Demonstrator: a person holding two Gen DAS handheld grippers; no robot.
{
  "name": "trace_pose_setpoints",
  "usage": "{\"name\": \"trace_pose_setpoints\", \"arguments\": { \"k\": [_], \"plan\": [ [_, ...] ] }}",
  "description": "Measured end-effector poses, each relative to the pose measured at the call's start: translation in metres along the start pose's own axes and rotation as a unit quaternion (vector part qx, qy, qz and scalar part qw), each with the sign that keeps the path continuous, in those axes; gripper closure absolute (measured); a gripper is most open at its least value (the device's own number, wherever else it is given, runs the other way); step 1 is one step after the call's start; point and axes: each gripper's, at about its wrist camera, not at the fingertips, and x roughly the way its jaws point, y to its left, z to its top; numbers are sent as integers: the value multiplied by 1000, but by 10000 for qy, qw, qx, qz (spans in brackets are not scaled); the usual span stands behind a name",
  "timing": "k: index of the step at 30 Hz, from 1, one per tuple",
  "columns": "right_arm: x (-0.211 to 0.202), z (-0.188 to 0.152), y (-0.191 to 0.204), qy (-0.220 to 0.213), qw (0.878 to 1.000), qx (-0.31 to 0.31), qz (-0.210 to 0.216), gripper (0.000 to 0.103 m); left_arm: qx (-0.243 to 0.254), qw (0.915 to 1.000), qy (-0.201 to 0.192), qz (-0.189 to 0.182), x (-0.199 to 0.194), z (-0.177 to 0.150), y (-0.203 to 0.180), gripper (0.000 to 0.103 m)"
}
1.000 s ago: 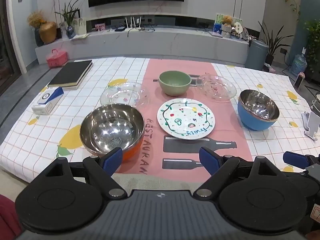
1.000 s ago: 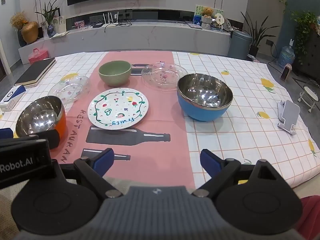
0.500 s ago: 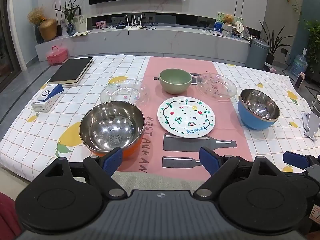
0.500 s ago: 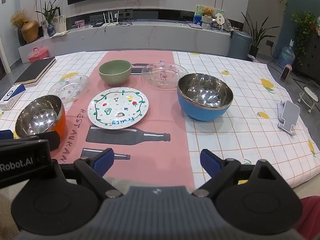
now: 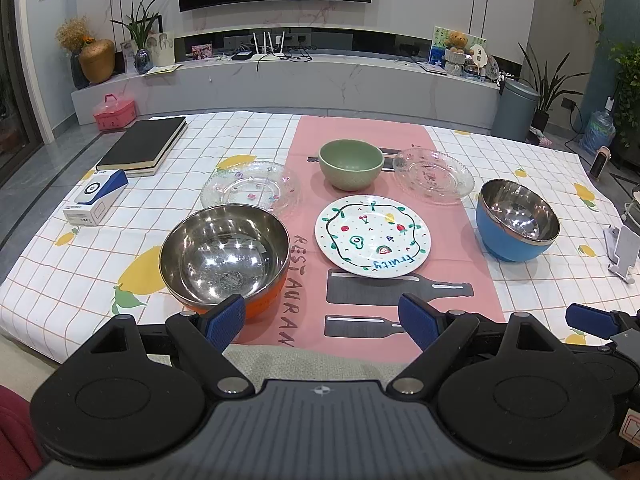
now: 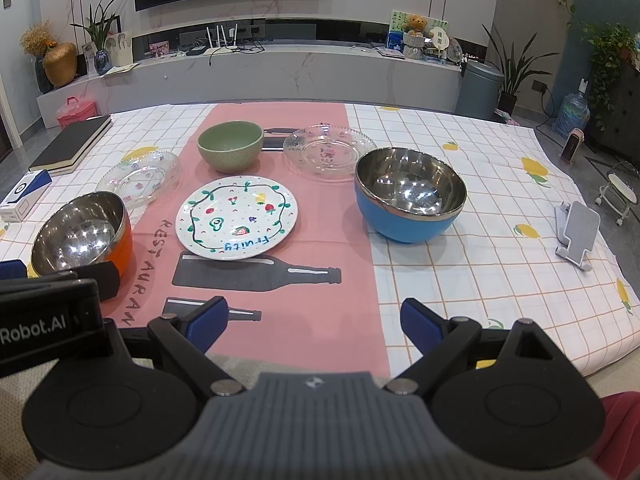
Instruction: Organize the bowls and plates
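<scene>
My left hand-held gripper (image 5: 322, 322) and right hand-held gripper (image 6: 314, 320) both gape wide, holding nothing, at the tabletop's (image 6: 500, 216) near edge; bowls and plates sit apart, painted plate (image 6: 237, 218) central.

Orange bowl (image 5: 224, 256): near rim and base covered by left gripper (image 5: 322, 322) fingertip in left view; in right view its near side sits behind the left gripper's body. Lower bottle print on pink runner (image 6: 280, 280) partly masked by right gripper (image 6: 314, 322) fingertip. Phone stand (image 5: 622, 250) clipped at left view's right edge. Lettering on white box (image 5: 96, 198) too small to read. Shelf items under TV too small to tell
</scene>
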Motion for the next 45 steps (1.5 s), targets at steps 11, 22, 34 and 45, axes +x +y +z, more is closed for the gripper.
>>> {"name": "trace_pose_setpoints", "arguments": {
  "k": [11,22,34,45],
  "plan": [
    [0,0,-1,9,10000,16,6,12,5,10000,-45,-11,-2,-1,0,2],
    [1,0,0,13,10000,13,3,12,0,10000,-23,-5,0,-1,1,2],
    [0,0,0,18,10000,11,0,12,-2,10000,-14,-6,1,-2,1,2],
    [4,-2,0,80,10000,22,16,12,-66,9999,107,50,7,-5,3,2]
  ]
}}
